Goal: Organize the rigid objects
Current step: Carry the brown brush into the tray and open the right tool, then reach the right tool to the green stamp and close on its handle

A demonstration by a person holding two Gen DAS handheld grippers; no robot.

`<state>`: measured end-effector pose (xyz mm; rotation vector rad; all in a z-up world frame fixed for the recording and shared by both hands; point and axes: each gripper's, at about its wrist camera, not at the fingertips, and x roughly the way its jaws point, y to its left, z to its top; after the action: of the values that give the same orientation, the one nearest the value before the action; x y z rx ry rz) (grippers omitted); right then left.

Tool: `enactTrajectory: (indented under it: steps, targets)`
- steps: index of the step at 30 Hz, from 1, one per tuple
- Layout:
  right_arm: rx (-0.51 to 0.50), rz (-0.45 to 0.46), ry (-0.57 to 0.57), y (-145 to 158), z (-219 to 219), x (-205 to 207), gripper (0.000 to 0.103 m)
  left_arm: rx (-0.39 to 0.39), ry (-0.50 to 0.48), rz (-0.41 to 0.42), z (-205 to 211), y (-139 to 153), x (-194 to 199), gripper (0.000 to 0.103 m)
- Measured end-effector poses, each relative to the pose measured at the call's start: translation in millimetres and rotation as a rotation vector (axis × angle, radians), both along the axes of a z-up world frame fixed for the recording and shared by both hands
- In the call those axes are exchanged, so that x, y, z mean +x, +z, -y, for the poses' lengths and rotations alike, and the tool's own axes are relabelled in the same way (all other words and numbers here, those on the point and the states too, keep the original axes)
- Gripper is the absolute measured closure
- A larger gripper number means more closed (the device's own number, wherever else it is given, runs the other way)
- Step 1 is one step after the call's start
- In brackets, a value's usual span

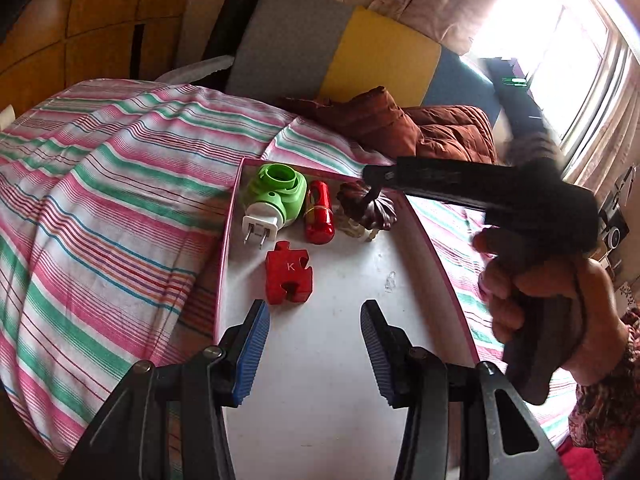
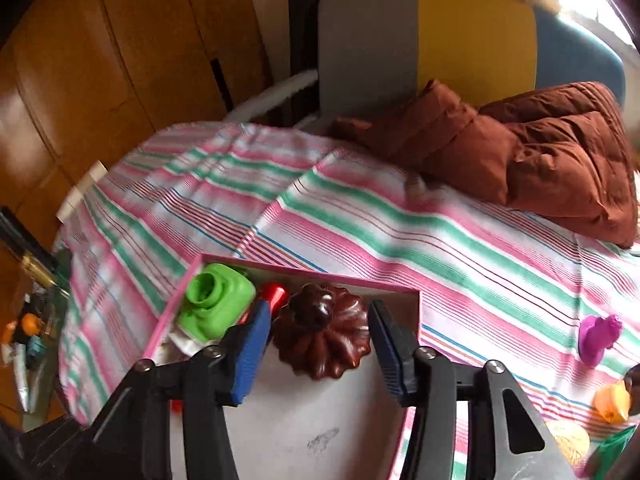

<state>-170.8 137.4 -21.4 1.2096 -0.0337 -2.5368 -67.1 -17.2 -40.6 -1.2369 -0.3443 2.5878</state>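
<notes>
A pink-rimmed white box (image 1: pixel 430 236) lies on the striped bed. In it are a green plug-in device (image 1: pixel 276 196), a red capsule (image 1: pixel 318 216), a red puzzle piece marked K (image 1: pixel 289 273) and a dark brown ribbed ornament (image 1: pixel 370 208). My left gripper (image 1: pixel 314 344) is open and empty over the box's near part. My right gripper (image 2: pixel 318 342) is open, its blue pads (image 2: pixel 250 354) on either side of the brown ornament (image 2: pixel 322 332), which rests in the box (image 2: pixel 164 324); touching cannot be told. The green device (image 2: pixel 218 304) sits to its left.
A brown quilted jacket (image 2: pixel 540 152) lies at the back of the bed. A purple toy (image 2: pixel 598 336), an orange piece (image 2: pixel 612 402) and other small items lie on the sheet at right. A cluttered stand (image 2: pixel 28 332) is off the bed's left edge.
</notes>
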Motion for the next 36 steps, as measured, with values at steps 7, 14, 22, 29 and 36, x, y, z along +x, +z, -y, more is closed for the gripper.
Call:
enactTrajectory:
  steps: [7,14,22,29,36]
  targets:
    - [-0.026,0.013,-0.022,7.2,-21.6,32.5,0.050,0.009,-0.022,0.000,-6.5,0.0,3.9,0.055]
    - [-0.023,0.030,-0.067,6.0,-44.2,66.6,0.046,0.013,-0.066,-0.021,-20.0,5.3,12.7,0.055]
    - [0.065,0.054,-0.137,-3.6,-80.7,106.9,0.044,0.032,-0.153,-0.062,-40.2,14.5,27.3,0.055]
    - [0.064,0.091,-0.230,-13.0,-141.0,138.0,0.044,0.023,-0.220,-0.081,-62.5,20.9,42.0,0.055]
    - [0.083,0.126,-0.343,-25.0,-203.2,161.5,0.044,0.003,-0.282,-0.077,-87.8,22.3,54.7,0.055]
